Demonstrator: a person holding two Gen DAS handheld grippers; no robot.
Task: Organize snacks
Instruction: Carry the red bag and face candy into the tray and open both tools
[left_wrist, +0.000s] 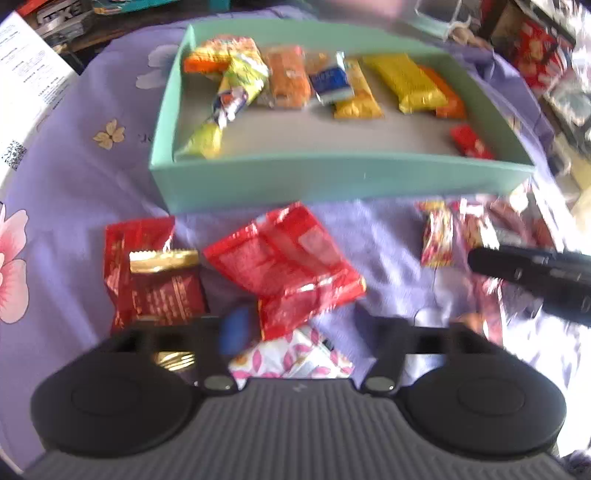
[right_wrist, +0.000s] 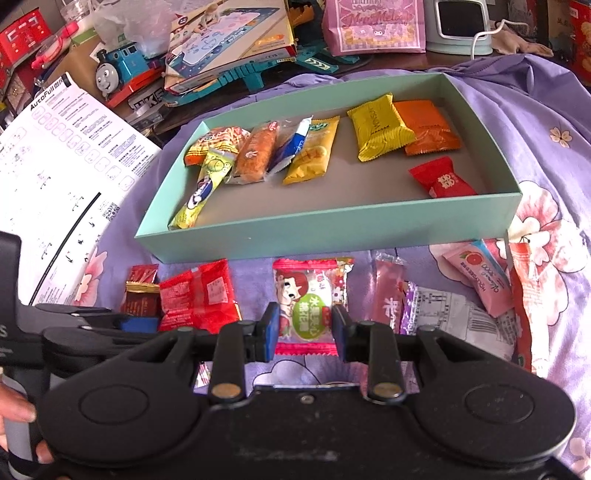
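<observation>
Blue-padded jaws of the right gripper (right_wrist: 304, 328) are standing apart on either side of a marshmallow candy packet (right_wrist: 310, 306) with a cartoon girl's face, which is lying flat on the purple floral bedsheet (right_wrist: 517, 110) just in front of the teal box (right_wrist: 325, 232). Whether the pads are touching its edges is hard to tell. To grip it well, I would close across the puffed middle, not the crimped red ends, since a thin foil seam is likely to slip.

To the left of that packet, the left gripper (left_wrist: 299, 332) is hanging over a crumpled red snack bag (left_wrist: 284, 266), jaws apart; its own view is blurred and only one blue pad is showing, so contact is unclear. Beside the bag, a dark red packet with a gold seal (left_wrist: 155, 273) is lying. Pink sachets (right_wrist: 480, 277) are waiting to the right of the marshmallow packet.

Inside the teal box, yellow and orange packets are crowding the back and left, with a red candy (right_wrist: 441, 179) at the right. The bare grey floor near the front wall looks like the easiest drop spot.
</observation>
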